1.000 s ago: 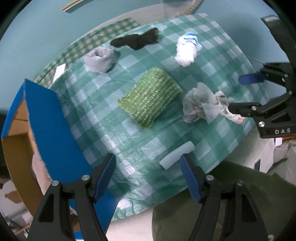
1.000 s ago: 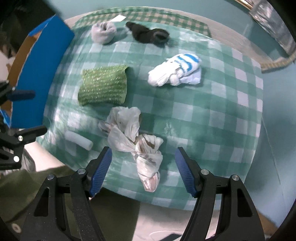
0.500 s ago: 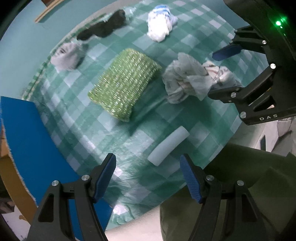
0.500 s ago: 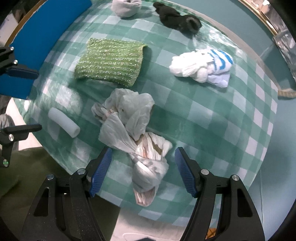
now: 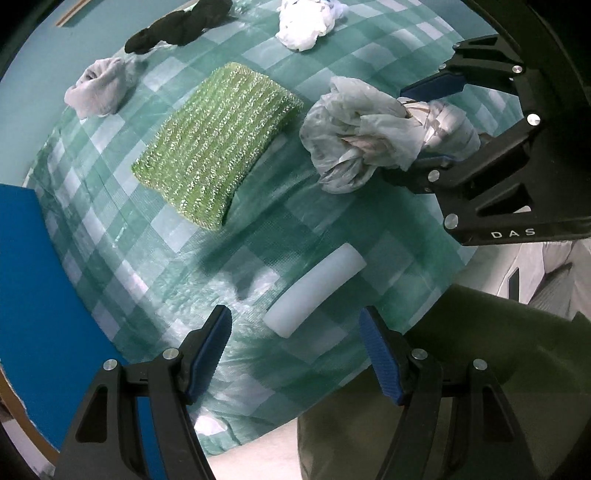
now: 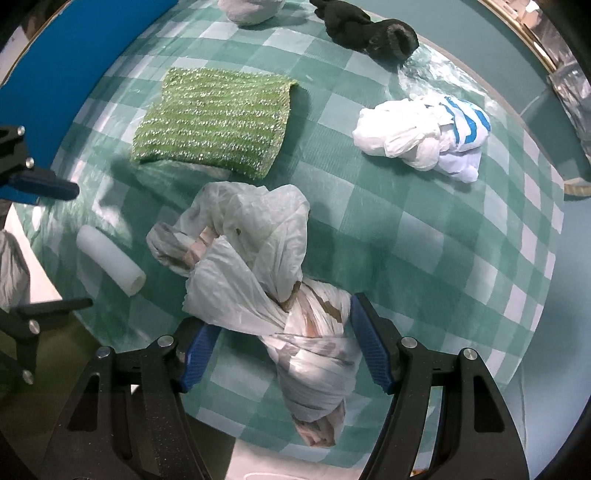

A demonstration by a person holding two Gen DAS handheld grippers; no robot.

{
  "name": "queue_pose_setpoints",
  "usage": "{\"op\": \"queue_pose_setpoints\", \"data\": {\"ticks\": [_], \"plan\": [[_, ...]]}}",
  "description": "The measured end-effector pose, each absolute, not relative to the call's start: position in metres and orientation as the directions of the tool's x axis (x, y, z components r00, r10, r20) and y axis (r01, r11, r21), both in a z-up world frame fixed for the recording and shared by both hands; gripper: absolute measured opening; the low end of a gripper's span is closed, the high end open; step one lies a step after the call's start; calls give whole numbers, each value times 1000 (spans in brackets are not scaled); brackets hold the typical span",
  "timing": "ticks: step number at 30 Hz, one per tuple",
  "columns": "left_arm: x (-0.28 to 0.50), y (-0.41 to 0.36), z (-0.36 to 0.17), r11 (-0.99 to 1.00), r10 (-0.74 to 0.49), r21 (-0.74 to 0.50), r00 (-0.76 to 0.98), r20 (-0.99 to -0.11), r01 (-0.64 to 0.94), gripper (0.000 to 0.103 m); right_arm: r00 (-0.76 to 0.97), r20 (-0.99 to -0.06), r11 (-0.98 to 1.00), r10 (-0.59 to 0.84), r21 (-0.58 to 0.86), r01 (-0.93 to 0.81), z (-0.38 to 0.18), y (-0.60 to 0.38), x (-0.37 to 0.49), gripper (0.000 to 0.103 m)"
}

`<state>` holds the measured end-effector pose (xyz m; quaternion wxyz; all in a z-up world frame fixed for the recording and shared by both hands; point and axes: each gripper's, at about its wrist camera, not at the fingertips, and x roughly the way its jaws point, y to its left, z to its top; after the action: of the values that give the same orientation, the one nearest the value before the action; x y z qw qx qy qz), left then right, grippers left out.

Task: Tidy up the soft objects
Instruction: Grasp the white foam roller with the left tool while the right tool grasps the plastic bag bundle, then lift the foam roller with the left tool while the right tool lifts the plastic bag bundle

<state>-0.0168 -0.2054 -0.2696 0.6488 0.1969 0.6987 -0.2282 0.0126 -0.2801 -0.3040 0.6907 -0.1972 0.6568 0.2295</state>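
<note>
On the desk, under a green checked cloth, the soft things lie spread out, and I judge that I am at the reach step, with nothing picked up yet; my right gripper stands with its jaws spread on both sides of the knotted plastic bag, the blue pads near its twisted lower end, and I cannot see that they press it; my left gripper is also spread and empty, hovering just before the white foam roll, which lies flat near the desk edge, apart from the pads; the next move, I think, calls for lowering the right gripper a little more and closing on the knot, where the bag is thickest, because the loose film above would slip; the bag looks crumpled, pale and half transparent, with brown print inside; beyond it lie the green glittery sponge cloth, a white and blue bag, a black sock and a grey sock; the blue box flap at the left is probably the place for them.
</note>
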Motion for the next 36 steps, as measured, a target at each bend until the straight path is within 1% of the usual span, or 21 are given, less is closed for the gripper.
{"op": "queue_pose_setpoints", "data": {"ticks": [4, 5, 8, 10, 12, 14, 16, 17, 20, 26, 29, 30, 36], "plan": [[-18, -205, -273, 826, -29, -68, -79, -996, 560, 73, 20, -999, 829, 50, 30, -558, -309, -273, 19, 70], [-17, -205, -273, 827, -31, -69, -78, -996, 558, 73, 23, -998, 835, 53, 31, -550, -311, -272, 26, 68], [-17, -204, -276, 834, -40, -73, -72, -997, 547, 73, 18, -997, 855, 78, 58, -516, -310, -274, 31, 57], [-16, -203, -277, 840, -51, -84, -76, -996, 536, 72, 1, -994, 872, 106, 92, -481, -305, -279, 31, 55], [-15, -202, -279, 843, -60, -100, -94, -994, 528, 58, -11, -992, 888, 127, 119, -444, -304, -284, 36, 52], [-13, -201, -281, 844, -67, -116, -111, -992, 523, 50, -16, -990, 903, 138, 133, -409, -304, -289, 41, 52], [-15, -201, -284, 846, -64, -112, -108, -992, 521, 48, -22, -988, 914, 154, 151, -376, -302, -291, 45, 52], [-16, -201, -285, 846, -61, -107, -104, -993, 522, 44, -21, -986, 918, 164, 160, -363, -301, -293, 46, 52], [-20, -200, -284, 843, -61, -93, -77, -995, 529, 39, -16, -983, 924, 185, 180, -339, -298, -295, 46, 52], [-21, -194, -285, 869, -92, -118, -78, -993, 481, 30, -5, -979, 927, 203, 194, -320, -291, -295, 51, 51], [-19, -188, -283, 878, -111, -136, -82, -990, 459, 24, -7, -978, 928, 206, 198, -315, -280, -307, 43, 51], [-19, -187, -283, 880, -119, -146, -87, -989, 452, 19, -9, -978, 928, 208, 200, -313, -277, -313, 42, 51], [-16, -175, -279, 891, -161, -191, -106, -981, 412, 17, -14, -975, 932, 220, 214, -292, -268, -318, 46, 51]]}}
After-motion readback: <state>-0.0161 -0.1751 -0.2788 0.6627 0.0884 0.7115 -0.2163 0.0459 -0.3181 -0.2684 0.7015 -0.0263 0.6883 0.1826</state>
